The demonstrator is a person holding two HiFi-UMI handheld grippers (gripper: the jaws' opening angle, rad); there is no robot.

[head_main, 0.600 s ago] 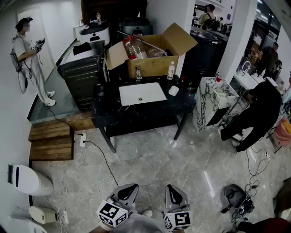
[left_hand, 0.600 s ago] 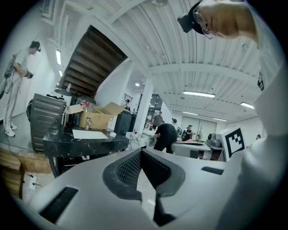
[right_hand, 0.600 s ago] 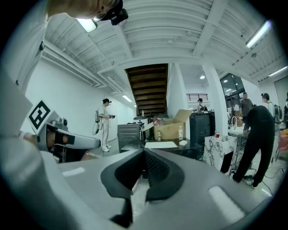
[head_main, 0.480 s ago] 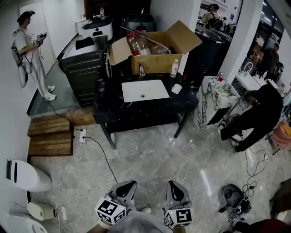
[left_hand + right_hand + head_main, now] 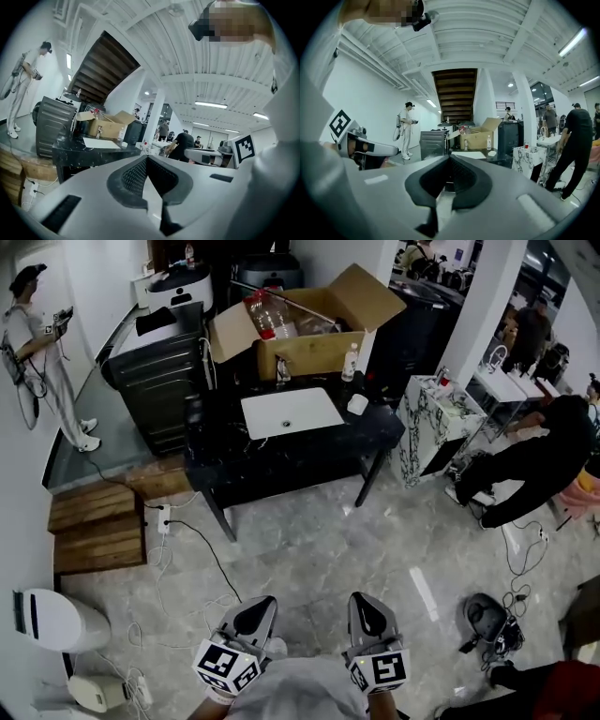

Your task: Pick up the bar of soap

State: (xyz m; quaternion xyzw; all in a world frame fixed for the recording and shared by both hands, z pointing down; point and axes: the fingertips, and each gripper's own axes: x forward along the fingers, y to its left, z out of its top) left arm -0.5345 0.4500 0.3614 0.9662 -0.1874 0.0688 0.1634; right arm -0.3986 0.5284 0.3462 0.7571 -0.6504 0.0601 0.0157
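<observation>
The bar of soap (image 5: 357, 404) is a small white block on the black table (image 5: 281, 470), right of the white sink basin (image 5: 291, 413). It also shows far off as the soap (image 5: 123, 144) in the left gripper view and the soap (image 5: 491, 153) in the right gripper view. My left gripper (image 5: 261, 601) and right gripper (image 5: 362, 599) hang side by side over the marble floor, well short of the table. The left gripper (image 5: 146, 158) has its jaws together with nothing between them. So does the right gripper (image 5: 450, 157).
An open cardboard box (image 5: 300, 334) with large bottles stands behind the sink, and small bottles (image 5: 351, 362) in front of it. Cables (image 5: 197, 559) trail over the floor. A wooden pallet (image 5: 98, 531) lies left. A person in black (image 5: 534, 465) bends at right; another person (image 5: 37, 352) stands far left.
The head view has shifted: the table and box now sit slightly higher and further left in the frame. Both grippers stay shut and low, the right one a little further right.
</observation>
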